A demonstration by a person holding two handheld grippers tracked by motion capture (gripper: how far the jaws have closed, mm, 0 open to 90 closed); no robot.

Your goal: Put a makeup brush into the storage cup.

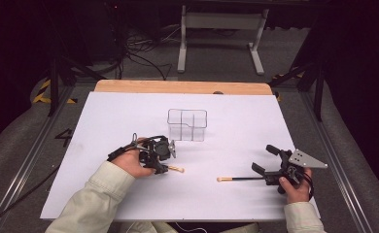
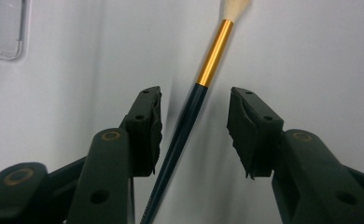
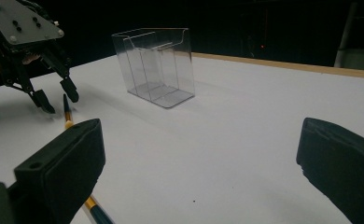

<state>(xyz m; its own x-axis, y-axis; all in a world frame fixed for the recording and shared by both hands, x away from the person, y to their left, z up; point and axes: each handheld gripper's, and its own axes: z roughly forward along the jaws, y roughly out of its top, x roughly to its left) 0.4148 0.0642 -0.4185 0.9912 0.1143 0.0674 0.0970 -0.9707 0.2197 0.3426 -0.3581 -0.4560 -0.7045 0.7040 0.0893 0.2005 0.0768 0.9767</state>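
High view first: my left gripper (image 1: pixel 164 162) sits low over the white table sheet (image 1: pixel 129 194), angled down at a slim paintbrush with a dark handle, gold ferrule and pale bristle tip (image 1: pixel 175 169), which lies flat on the sheet just in front of it. From the left gripper view, that paintbrush (image 2: pixel 189 112) runs up between the two black jaws; I see a gap on each side of the handle, so the pads are not pressing on it and the brush is not gripped. My right gripper (image 1: pixel 267 162) rests near the right edge of the sheet, jaws spread wide with nothing between them. A second dark-handled paintbrush (image 1: pixel 241 179) lies flat beside it, pale tip pointing towards the middle of the table. Behind both, a clear plastic divided organiser box (image 1: pixel 187 124) stands upright, well apart from either brush.
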